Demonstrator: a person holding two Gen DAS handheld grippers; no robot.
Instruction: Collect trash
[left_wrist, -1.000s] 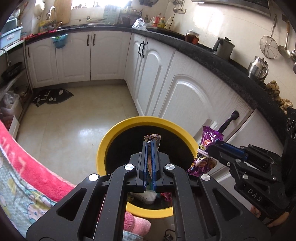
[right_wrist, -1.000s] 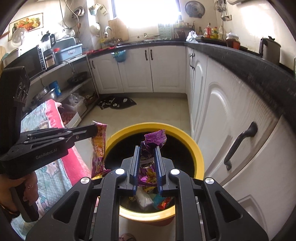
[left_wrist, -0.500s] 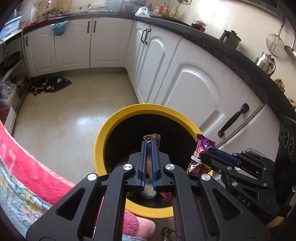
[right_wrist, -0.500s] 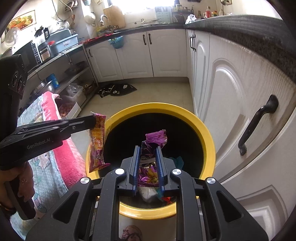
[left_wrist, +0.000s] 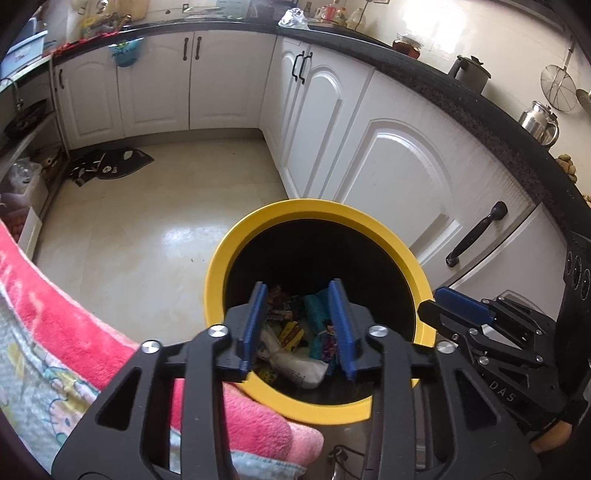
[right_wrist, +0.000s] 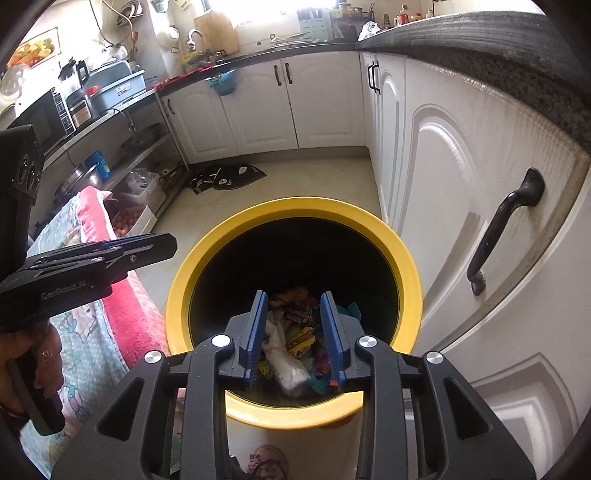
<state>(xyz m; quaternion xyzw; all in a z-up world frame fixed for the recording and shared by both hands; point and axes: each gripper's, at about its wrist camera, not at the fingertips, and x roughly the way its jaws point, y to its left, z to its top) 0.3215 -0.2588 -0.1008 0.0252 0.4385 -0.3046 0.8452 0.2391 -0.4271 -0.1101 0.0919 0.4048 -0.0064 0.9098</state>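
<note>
— Kitchen floor, white cabinets (left_wrist: 399, 162), yellow-rimmed bin (left_wrist: 221, 266) below. Left gripper (left_wrist: 297, 325)?
— Opening, nothing between the pads; wrappers (left_wrist: 291, 325) down in the bin beneath.
— Right gripper (right_wrist: 293, 328)?
— Opening too, empty, above the same wrappers.

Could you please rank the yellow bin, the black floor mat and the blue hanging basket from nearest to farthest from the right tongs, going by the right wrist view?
From the right tongs, whose jaws are opening with nothing between them:
1. Yellow bin, directly beneath the tongs.
2. Black floor mat, on the floor beyond the bin.
3. Blue hanging basket, on the far cabinets under the counter.
</note>
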